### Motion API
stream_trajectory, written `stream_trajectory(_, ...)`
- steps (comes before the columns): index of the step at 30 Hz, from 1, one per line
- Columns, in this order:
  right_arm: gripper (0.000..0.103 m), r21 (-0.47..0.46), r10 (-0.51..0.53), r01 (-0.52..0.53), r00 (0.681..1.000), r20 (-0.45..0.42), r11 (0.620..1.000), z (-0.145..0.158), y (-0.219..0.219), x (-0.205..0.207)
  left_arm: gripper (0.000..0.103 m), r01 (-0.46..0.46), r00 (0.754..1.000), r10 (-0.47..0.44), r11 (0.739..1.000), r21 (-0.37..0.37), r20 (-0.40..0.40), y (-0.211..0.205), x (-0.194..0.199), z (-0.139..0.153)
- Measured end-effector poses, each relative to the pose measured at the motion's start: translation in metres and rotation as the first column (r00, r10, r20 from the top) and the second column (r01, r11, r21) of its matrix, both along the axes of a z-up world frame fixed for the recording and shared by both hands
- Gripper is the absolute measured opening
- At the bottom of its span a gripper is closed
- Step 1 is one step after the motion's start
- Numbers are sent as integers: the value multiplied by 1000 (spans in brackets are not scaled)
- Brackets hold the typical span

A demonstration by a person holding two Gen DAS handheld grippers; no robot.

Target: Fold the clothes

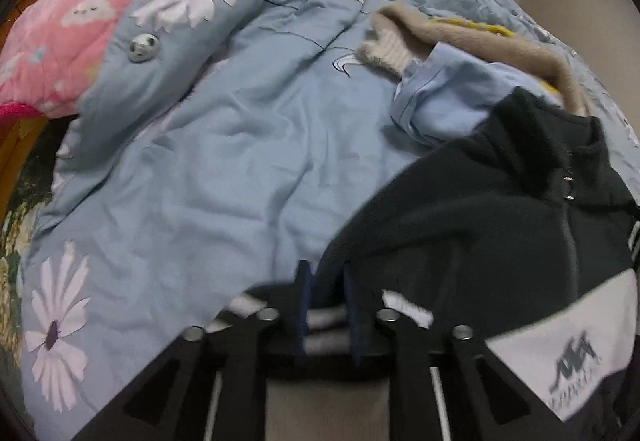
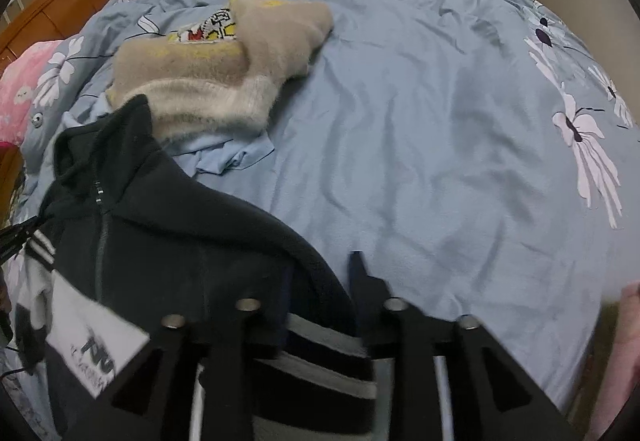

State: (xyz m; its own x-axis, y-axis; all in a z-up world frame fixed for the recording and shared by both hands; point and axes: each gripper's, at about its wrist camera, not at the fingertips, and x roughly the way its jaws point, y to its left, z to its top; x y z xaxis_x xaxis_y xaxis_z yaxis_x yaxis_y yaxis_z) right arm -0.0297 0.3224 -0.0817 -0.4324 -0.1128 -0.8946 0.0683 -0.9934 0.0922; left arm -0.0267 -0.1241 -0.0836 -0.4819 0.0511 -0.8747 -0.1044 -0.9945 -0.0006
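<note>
While the black fleece jacket [image 1: 500, 225] lies on the bed's blue floral duvet [image 1: 224, 169], the left gripper [image 1: 326, 305] has its jaws closed on the jacket's edge, and the right gripper [image 2: 320, 281] pinches its striped hem. A beige sweater [image 2: 224, 69] and a light blue shirt [image 2: 232, 157] lie just beyond the collar. Risk: thick fleece may slip from either grip, or dragging may catch the shirt. No containers are visible.
</note>
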Motion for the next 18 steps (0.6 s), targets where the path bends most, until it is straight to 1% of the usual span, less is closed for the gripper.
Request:
stream_trajectory(1, 45, -5, -1, 1, 1000, -4, 1000, 7, 2, 5, 41, -3, 1000, 3, 1000, 3, -15, -3, 11, 9)
stream_trajectory(3, 45, -21, -13, 12, 999, -40, 1000, 31, 11, 27, 48, -21, 999, 22, 1000, 9, -44, -13, 38, 26)
stream_trajectory(5, 47, -34, -30, 27, 997, -69, 999, 48, 18, 51, 61, -57, 996, 58, 998, 12, -72, -29, 67, 41)
stream_trajectory(7, 57, -49, -38, 33, 995, -97, 998, 61, 25, 90, 62, -114, 990, 115, 993, 9, -79, -55, 96, 45)
stream_trajectory(8, 58, -45, -33, 29, 995, -99, 999, 62, 27, 104, 62, -153, 985, 153, 988, 7, -75, -69, 112, 45)
stream_trajectory(10, 58, -16, -13, 12, 996, -91, 1000, 62, 26, 139, 62, -248, 967, 248, 969, 6, -54, -101, 150, 40)
stream_trajectory(11, 58, 2, -3, 3, 997, -82, 1000, 60, 25, 154, 62, -306, 951, 306, 952, 14, -34, -120, 169, 35)
stream_trajectory(13, 58, 18, 10, -9, 998, -69, 1000, 58, 24, 180, 62, -418, 909, 417, 907, 50, 20, -156, 208, 22)
stream_trajectory(16, 58, 5, -5, 5, 998, -59, 1000, 57, 24, 206, 62, -532, 846, 526, 840, 108, 83, -191, 251, 2)
stream_trajectory(17, 58, -4, -16, 15, 998, -56, 1000, 58, 25, 212, 62, -567, 824, 557, 811, 145, 105, -200, 263, -5)
stream_trajectory(18, 58, -14, -27, 26, 998, -55, 1000, 59, 25, 218, 62, -590, 807, 577, 784, 195, 125, -207, 272, -11)
